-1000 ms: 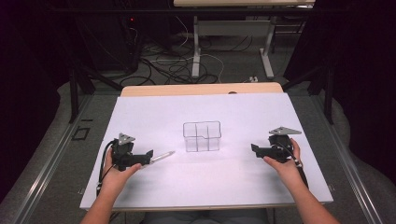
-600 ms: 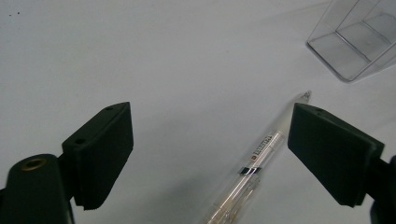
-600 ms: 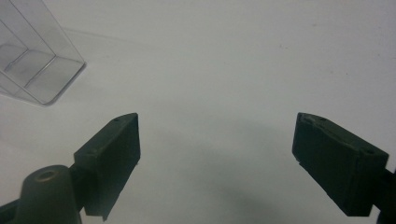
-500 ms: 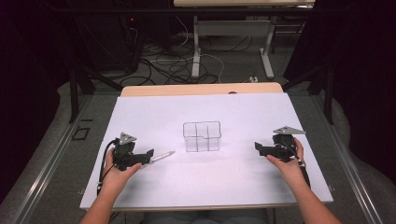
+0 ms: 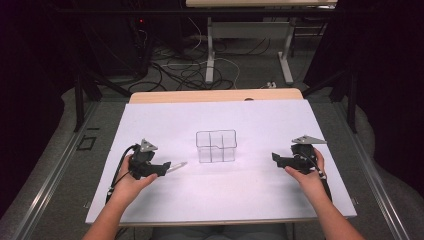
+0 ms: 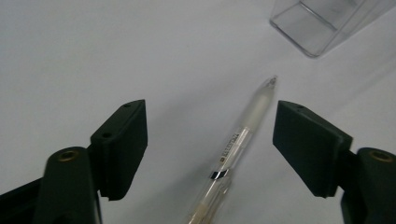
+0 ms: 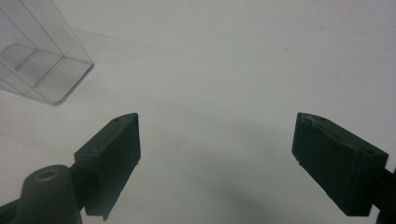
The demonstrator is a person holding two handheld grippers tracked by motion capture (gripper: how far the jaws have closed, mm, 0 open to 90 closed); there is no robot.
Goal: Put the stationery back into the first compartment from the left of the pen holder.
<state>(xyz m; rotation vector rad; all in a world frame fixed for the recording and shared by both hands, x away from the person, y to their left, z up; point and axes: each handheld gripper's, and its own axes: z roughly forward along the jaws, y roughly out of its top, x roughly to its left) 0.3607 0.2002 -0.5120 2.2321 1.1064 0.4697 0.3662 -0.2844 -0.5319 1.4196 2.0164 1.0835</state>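
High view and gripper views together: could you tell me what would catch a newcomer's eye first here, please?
The eye goes first to the clear plastic organizer, divided into compartments, standing alone mid-table on the white sheet. Next is the clear pen lying on the sheet between the open jaws of the left gripper, its tip pointing towards the organizer. The right gripper, at the table's right, is open over bare sheet.

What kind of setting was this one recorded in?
Probably a lab or recording workspace: a white-covered table, tangled black cables on the floor beyond it, and dark curtains at the sides.
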